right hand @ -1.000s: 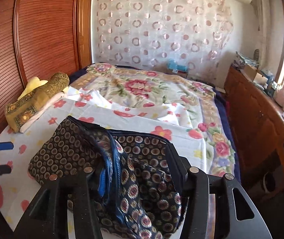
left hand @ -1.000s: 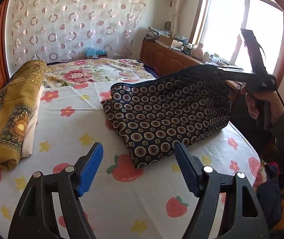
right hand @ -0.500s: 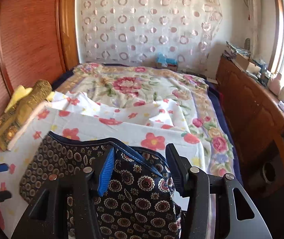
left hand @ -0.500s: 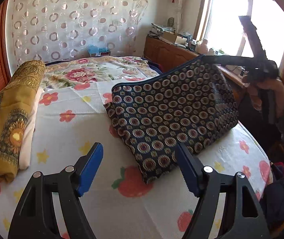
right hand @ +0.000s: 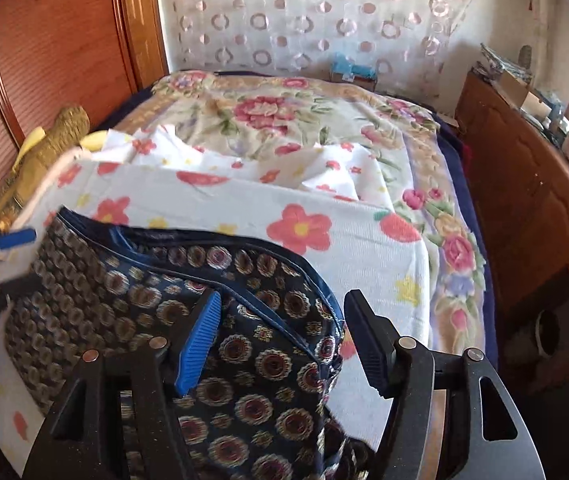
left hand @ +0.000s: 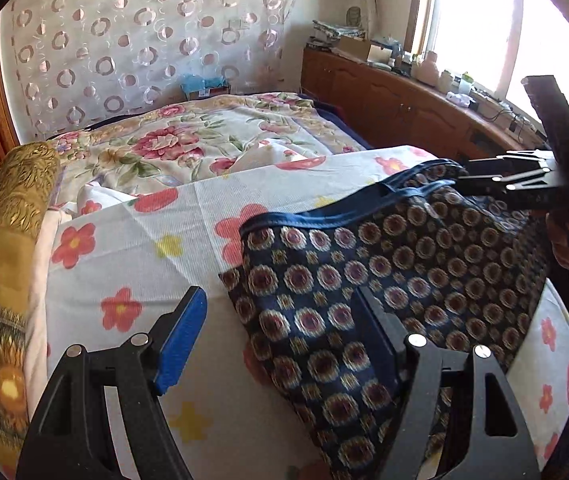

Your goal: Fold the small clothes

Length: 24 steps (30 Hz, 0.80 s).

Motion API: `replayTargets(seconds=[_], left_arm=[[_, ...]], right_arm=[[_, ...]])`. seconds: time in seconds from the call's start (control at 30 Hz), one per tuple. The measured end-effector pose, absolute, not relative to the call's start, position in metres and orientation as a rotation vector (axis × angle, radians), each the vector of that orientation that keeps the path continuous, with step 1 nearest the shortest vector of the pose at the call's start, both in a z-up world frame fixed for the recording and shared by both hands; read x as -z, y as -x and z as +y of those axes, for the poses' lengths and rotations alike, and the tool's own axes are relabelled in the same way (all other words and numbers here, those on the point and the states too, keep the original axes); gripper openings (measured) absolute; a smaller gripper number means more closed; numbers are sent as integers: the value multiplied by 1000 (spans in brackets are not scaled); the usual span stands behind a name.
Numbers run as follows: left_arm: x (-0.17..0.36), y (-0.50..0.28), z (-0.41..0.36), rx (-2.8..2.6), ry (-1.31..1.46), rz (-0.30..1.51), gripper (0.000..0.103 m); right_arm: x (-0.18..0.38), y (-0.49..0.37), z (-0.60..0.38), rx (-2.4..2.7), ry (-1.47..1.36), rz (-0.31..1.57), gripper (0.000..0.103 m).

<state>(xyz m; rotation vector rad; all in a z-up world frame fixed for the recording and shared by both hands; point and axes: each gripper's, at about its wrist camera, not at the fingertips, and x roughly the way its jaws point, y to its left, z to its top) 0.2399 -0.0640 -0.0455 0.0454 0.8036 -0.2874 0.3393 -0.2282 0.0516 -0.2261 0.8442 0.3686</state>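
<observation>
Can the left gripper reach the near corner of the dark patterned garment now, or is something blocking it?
Probably yes. The left gripper is open, and the patterned garment lies on the flowered sheet right before its fingers, its near corner already beside the right finger. Nothing lies between. The right gripper, jaws opening, is at the far end.

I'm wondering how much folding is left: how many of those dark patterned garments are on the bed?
1. The dark patterned garment lies on the strawberry-print sheet, between the two grippers. Others could be hidden outside these views.
</observation>
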Motion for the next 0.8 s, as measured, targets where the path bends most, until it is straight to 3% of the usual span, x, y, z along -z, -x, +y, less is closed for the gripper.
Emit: replayTargets(seconds=[0.13,0.17,0.33,0.43,0.47,0.5,0.8], left_arm=[[51,-252,-57,279,-37,808,75],[52,-254,-55,288,-30,811,71],[51,-258,-54,346,-6,821,45],[51,-260,-58,368,-17,819,19],[52,-262,-59,361,-30,820,8],[51,-264,-59,351,-36,818,6],[49,-268,-49,320,-20,800,5]], right_arm=[[-51,-345,-238,-390,198,809,66],[-56,-340,-241,-406,187,786,66],[-60,-307,-272,-408,148,727,66],[-50,-289,-283,-403,125,759,65],[-47,-285,-287,-410,120,769,58],[-44,-281,-290,-423,108,780,53],[-43,-278,-284,-489,134,802,6]])
